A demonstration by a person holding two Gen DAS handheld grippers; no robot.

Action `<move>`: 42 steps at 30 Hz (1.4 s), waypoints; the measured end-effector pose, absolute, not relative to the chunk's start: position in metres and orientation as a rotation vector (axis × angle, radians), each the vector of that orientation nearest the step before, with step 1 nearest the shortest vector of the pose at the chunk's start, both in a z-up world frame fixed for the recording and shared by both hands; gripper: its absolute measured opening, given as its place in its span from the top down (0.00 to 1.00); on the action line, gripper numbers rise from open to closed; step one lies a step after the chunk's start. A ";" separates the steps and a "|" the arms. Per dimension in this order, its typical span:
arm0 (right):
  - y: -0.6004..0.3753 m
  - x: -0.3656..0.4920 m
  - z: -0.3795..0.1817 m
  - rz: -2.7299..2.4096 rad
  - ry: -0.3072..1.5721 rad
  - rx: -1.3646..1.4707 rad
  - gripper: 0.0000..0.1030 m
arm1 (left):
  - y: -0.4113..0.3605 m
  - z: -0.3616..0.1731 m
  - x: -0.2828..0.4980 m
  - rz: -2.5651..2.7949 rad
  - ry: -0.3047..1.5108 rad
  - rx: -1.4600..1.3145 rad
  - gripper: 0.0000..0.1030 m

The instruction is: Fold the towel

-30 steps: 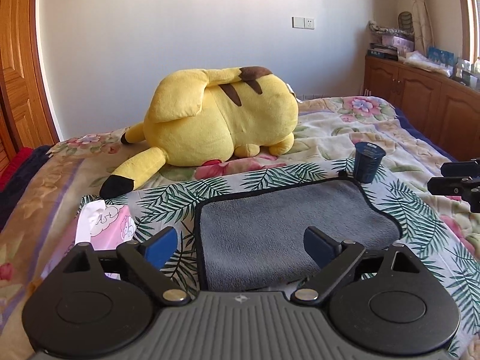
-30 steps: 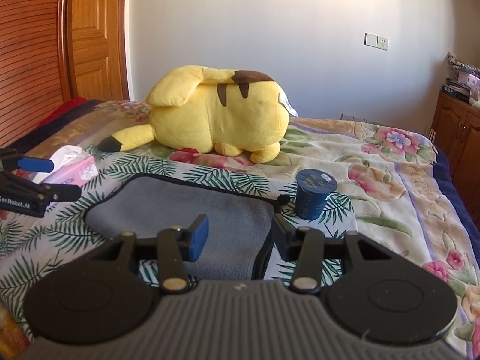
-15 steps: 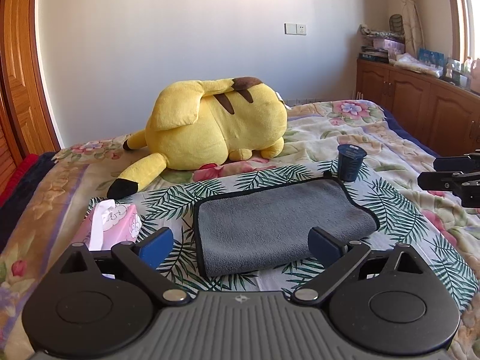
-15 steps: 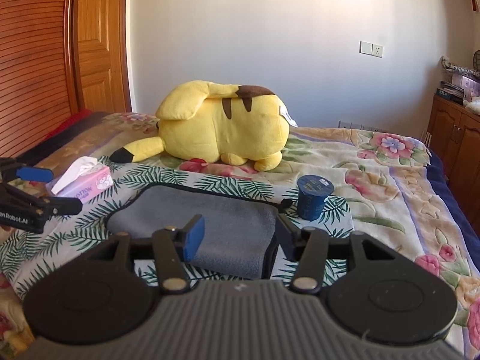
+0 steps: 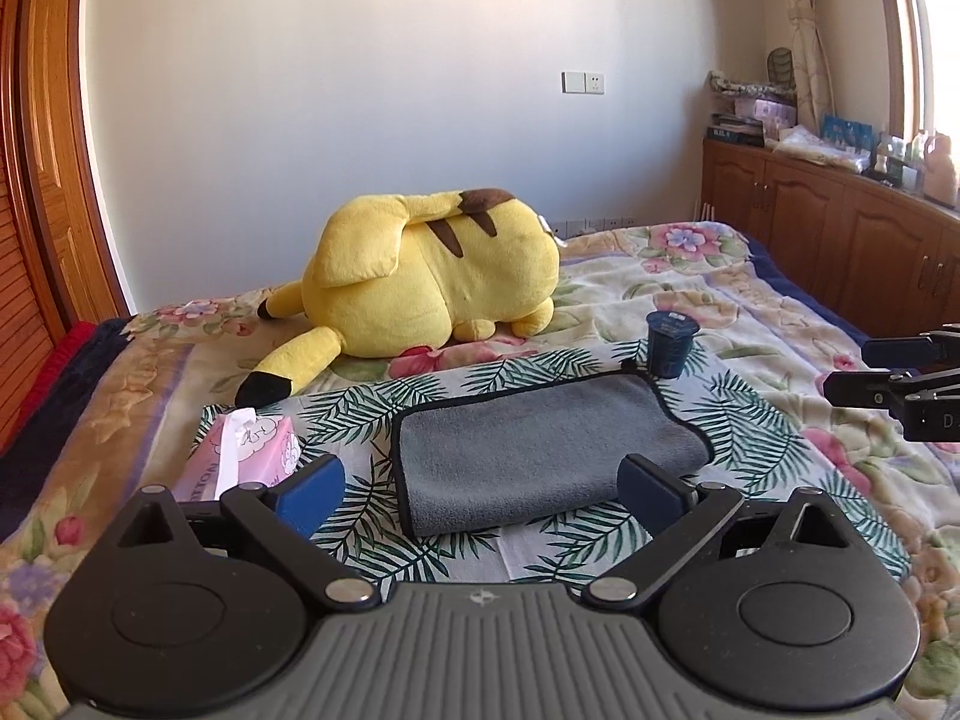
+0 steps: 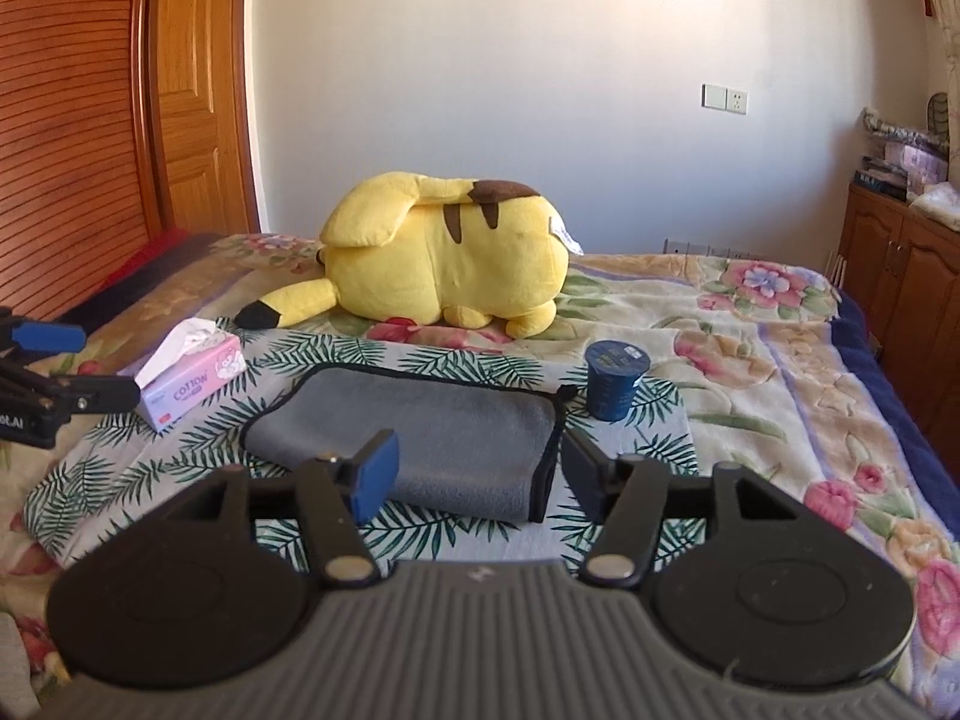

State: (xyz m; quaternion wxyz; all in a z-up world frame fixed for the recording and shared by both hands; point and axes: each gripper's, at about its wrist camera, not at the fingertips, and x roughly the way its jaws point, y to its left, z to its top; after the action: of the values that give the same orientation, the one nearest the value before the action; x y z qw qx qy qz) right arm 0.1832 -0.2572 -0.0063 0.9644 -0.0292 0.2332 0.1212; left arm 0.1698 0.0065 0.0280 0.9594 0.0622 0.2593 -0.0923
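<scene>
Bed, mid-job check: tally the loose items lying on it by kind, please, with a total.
Grey towel: 1
Yellow plush toy: 1
Pink tissue pack: 1
Dark blue cup: 1
Total: 4

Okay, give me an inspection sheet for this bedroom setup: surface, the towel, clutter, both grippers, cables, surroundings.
Surface: bed with a floral blanket; a leaf-print cloth is spread on top.
Job's things: grey towel lies folded flat on the leaf-print cloth, free of both grippers.
Clutter: yellow plush toy behind the towel; tissue pack to its left; dark blue cup upright at its right far corner.
Grippers: left gripper open, nothing between its jaws; right gripper open, jaws just widening, empty.
Cables: nothing seen.
Surroundings: wooden door, white wall, wooden cabinets piled with items.
</scene>
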 end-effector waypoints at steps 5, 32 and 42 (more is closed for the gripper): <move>-0.260 0.165 0.005 0.236 0.452 -0.063 0.27 | 0.005 0.038 0.151 -0.191 0.511 0.104 0.16; -0.246 0.093 -0.002 0.254 0.425 -0.022 0.00 | 0.004 0.027 0.056 -0.162 0.499 0.061 0.16; -0.244 0.072 -0.017 0.253 0.435 0.020 0.00 | -0.015 0.017 0.031 -0.059 0.478 0.104 0.16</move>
State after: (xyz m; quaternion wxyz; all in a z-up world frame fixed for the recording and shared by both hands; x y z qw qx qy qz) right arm 0.0716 -0.2444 -0.0167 0.9685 0.0100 0.2153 0.1250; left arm 0.0307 -0.0149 0.0169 0.9698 0.0516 0.2368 -0.0292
